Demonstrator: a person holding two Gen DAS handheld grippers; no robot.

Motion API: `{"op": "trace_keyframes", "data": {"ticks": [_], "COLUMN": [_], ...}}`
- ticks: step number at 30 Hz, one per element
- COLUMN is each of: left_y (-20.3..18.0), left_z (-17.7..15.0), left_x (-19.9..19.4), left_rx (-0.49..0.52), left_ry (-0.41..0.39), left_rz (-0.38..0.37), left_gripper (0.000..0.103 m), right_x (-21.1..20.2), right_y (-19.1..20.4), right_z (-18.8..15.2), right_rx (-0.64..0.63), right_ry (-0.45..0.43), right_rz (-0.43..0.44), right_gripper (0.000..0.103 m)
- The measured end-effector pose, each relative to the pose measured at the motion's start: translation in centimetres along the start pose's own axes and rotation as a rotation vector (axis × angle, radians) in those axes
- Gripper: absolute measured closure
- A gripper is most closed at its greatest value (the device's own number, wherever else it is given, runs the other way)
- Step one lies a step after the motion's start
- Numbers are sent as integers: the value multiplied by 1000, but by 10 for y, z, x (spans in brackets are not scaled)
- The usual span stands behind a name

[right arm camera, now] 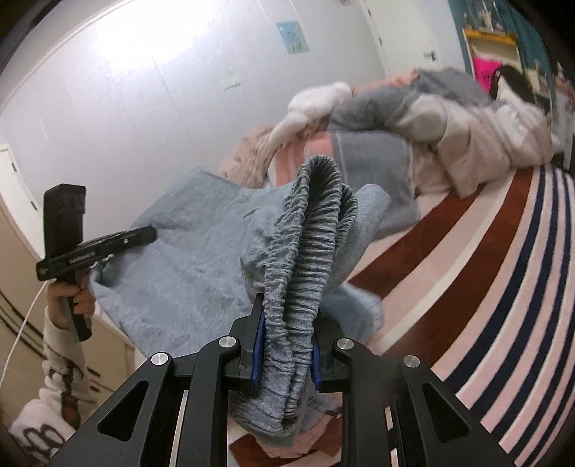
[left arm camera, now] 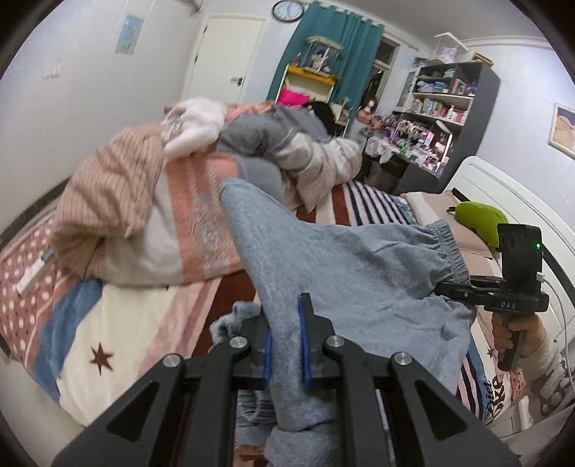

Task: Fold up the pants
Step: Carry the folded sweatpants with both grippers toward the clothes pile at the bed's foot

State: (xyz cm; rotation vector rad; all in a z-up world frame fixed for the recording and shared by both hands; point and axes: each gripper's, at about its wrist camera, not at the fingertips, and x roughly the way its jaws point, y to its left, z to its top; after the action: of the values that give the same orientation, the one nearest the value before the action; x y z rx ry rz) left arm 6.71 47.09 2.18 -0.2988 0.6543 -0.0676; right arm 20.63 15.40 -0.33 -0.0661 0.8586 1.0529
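Light blue-grey fleece pants hanging in the air above the bed, stretched out between both grippers, long axis running roughly side to side from one gripper to the other. Gathered elastic waistband pointing toward the right side, bunched and doubled over; one fabric corner sticking up and away toward the piled bedding. Rest of the cloth drooping below the left gripper in a loose wad.

Left gripper, black with blue pads, clenching a thick fold of the pants. Right gripper, same build, pinching the ribbed waistband between its blue pads. In the left wrist view, right gripper body showing at the far end of the cloth, hand wrapped round the handle.

Bed cover lying underneath, striped in brown, pink, white and navy, with a cream patch carrying a dark red star. Heap of pink, grey and beige quilts piling up behind. Crowded grey shelf unit, teal curtain, round wall clock and white door sitting at the back of the room.

Fabric looking soft, fuzzy, slightly wrinkled.
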Motion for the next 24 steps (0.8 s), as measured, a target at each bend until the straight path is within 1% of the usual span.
{"op": "trace_keyframes", "data": {"ticks": [7,8,12,18,21,24], "left_y": [19,21,25,24,21,19], "left_z": [-14,-16,-25,-30,-29,-28], "left_x": [39,44,60,67,67,65], "left_rx": [-15,-13,-7,-9,-3,3], "left_ry": [112,127,177,203,201,202], "left_rz": [14,13,30,45,67,89], "left_gripper": [93,93,92,89,87,85], "right_x": [29,30,39,39,40,39], "right_y": [-25,-23,-29,-31,-30,-29], "right_z": [-17,-26,-40,-51,-48,-46], "right_rx": [88,100,125,148,149,150], "right_ry": [75,86,107,112,112,112], "right_rz": [24,30,33,38,32,33], "right_gripper": [89,89,88,88,87,84]}}
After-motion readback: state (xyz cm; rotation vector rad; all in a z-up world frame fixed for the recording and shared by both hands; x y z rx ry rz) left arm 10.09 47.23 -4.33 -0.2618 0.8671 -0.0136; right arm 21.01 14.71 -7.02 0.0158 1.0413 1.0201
